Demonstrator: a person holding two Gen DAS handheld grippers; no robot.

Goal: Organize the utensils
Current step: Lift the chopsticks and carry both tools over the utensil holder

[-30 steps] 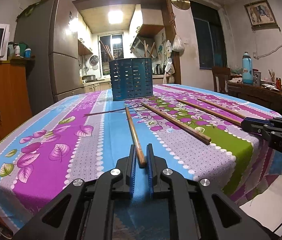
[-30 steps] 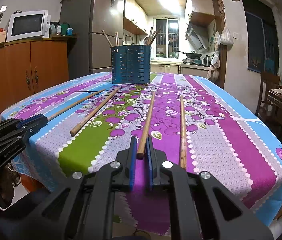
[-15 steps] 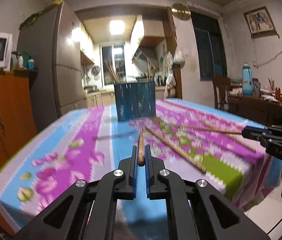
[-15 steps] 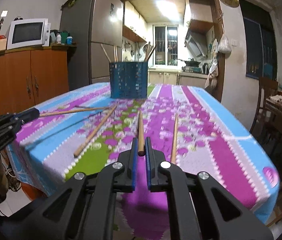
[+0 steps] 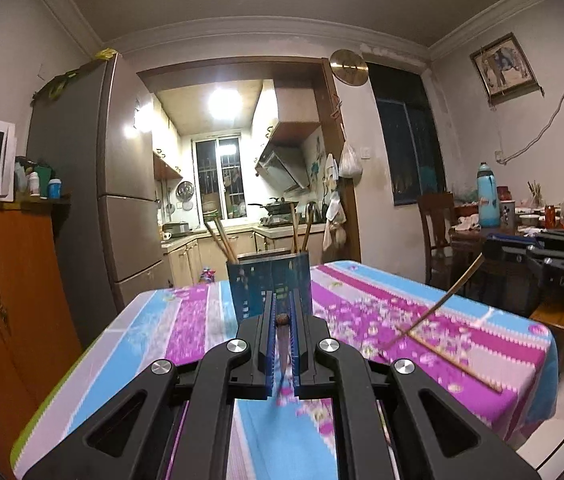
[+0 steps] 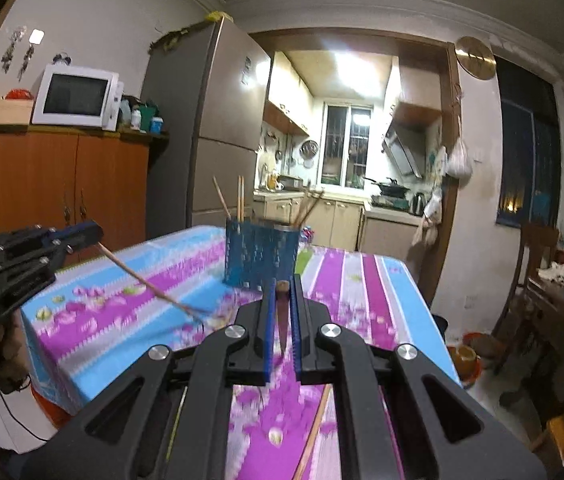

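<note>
1. Utensil holder [image 5: 269, 288]: the blue slotted holder stands upright at the far end of the table [image 5: 482, 332], straight ahead of both grippers, with several chopsticks already standing in it.
2. The left gripper [image 5: 282, 344] is clenched on the butt of a left chopstick [image 6: 149, 282]; seen from the right wrist, the stick's long axis slopes down from the jaws, its tip near the cloth.
3. The right gripper [image 6: 282, 320] is likewise clamped on a right chopstick [image 5: 438, 308], which slopes down toward the table.
4. Two loose chopsticks lie on the cloth: one [image 5: 456, 360] near the right edge, one [image 6: 314, 432] under the right gripper.
5. Judgement: both hands seem about equally near the holder; each stick must swing tip-down over its rim.
</note>
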